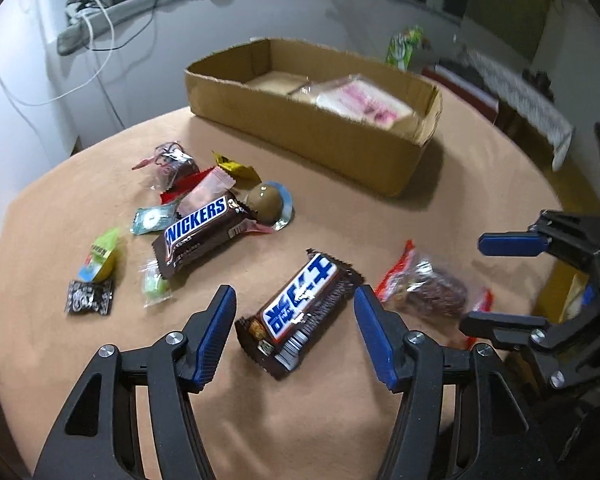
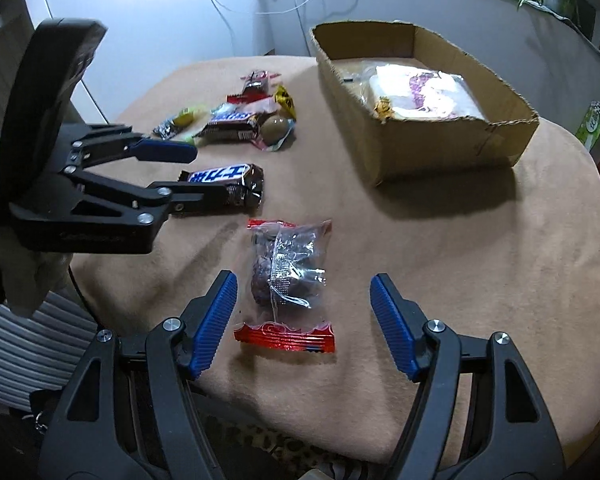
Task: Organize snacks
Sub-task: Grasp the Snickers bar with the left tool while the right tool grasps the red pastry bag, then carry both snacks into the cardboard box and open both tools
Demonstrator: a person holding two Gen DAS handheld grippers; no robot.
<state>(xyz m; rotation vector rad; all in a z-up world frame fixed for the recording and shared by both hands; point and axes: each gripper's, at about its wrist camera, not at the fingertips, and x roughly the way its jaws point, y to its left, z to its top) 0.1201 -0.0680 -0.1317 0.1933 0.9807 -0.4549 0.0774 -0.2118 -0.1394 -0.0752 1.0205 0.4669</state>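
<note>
- Tongs poised: my left gripper [image 1: 296, 334] hangs with jaws apart over a Snickers bar [image 1: 300, 312] near the table's [image 1: 440, 208] front edge.
- My right gripper [image 2: 304, 322], jaws apart, straddles a clear red-ended snack packet [image 2: 286, 280], unclamped.

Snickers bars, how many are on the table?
2. One Snickers lies between the left gripper's open jaws; the other sits in the snack pile. More may be hidden.
</note>
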